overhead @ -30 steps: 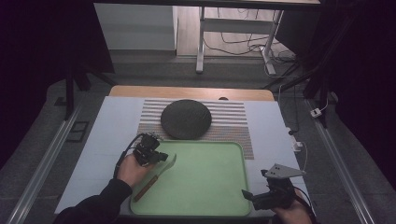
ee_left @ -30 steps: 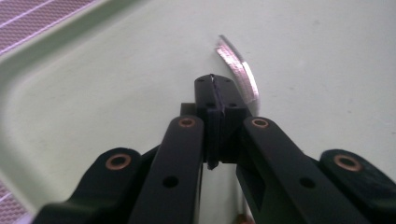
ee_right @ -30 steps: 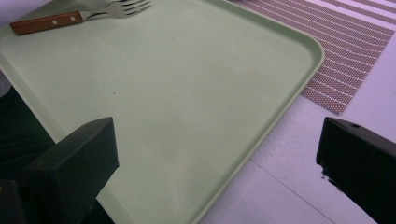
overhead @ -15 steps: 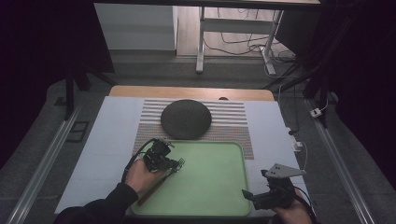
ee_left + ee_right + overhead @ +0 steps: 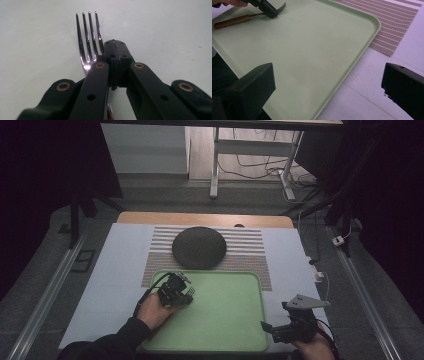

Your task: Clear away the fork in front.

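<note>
A fork (image 5: 87,37) with a wooden handle (image 5: 229,22) is over the left part of the green tray (image 5: 225,320). My left gripper (image 5: 182,290) is shut at the fork's neck. In the left gripper view the jaws (image 5: 113,43) are pressed together, and the tines stick out just left of the tips. The right gripper view has this gripper (image 5: 270,13) at the far corner of the tray (image 5: 312,50). My right gripper (image 5: 270,329) hovers by the tray's front right corner. Its jaws (image 5: 328,75) are wide apart with nothing between them.
A dark round plate (image 5: 199,247) rests on a striped placemat (image 5: 250,255) just behind the tray. White table surface (image 5: 115,270) lies on both sides. A person's hands and a dark sleeve (image 5: 110,345) enter from the front.
My left gripper has moved right and slightly forward over the tray, closing at the fork's neck; the fork's tines have shifted right with it. The right gripper has stayed put.
</note>
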